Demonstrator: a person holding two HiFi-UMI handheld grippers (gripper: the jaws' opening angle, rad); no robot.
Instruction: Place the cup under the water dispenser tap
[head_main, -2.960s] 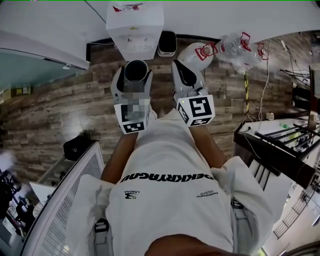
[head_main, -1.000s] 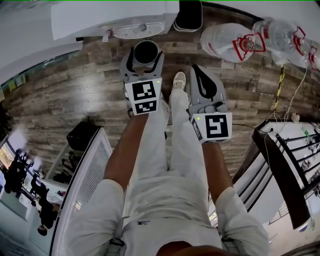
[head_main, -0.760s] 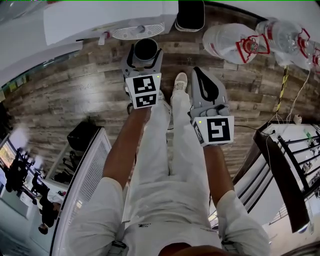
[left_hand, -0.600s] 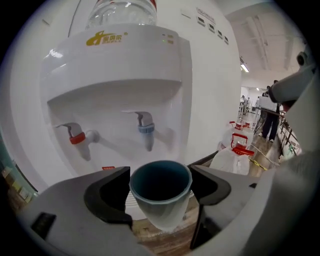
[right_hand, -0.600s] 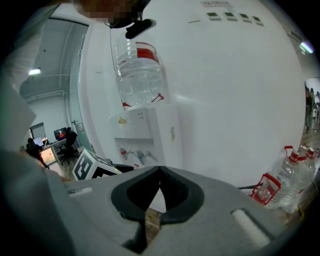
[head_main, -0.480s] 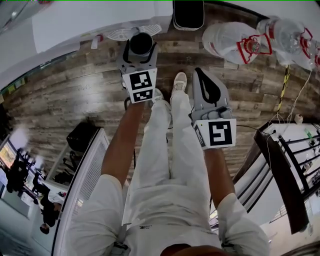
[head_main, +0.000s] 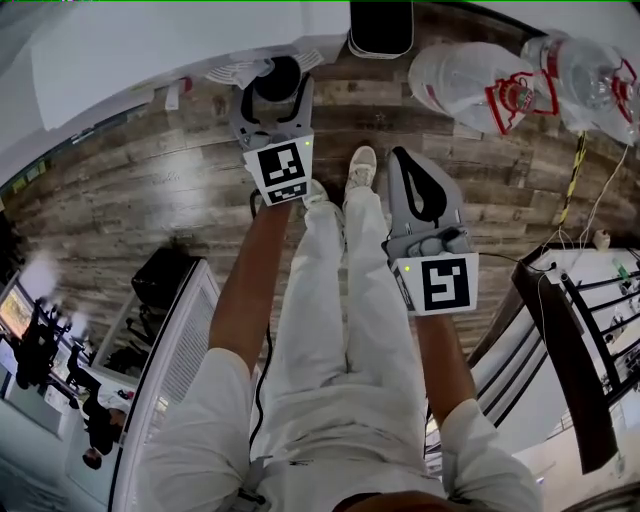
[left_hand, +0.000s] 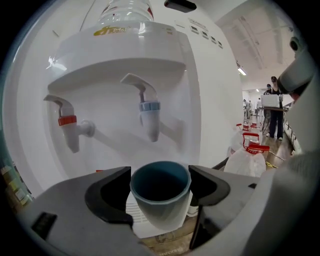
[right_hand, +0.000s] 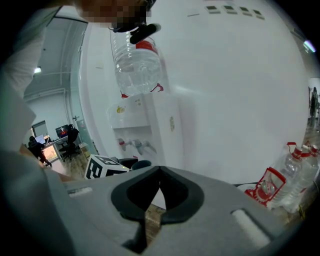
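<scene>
Clamping its jaws on the blue cup, our left gripper faces the water dispenser, whose blue tap hangs just ahead and above. We judge the approach nearly done: next, ease forward, lower, release. Our right gripper is closed, empty.

Bright, even indoor light fills all three views, with ceiling strips at the right of the left gripper view and pale glare on the wooden floor in the head view. The white water dispenser looks nearly washed out (shade sits only under its ledge and inside the cup). Both gripper views bend hard and blacken at the corners, and the left tool and right tool are soft up close.
</scene>
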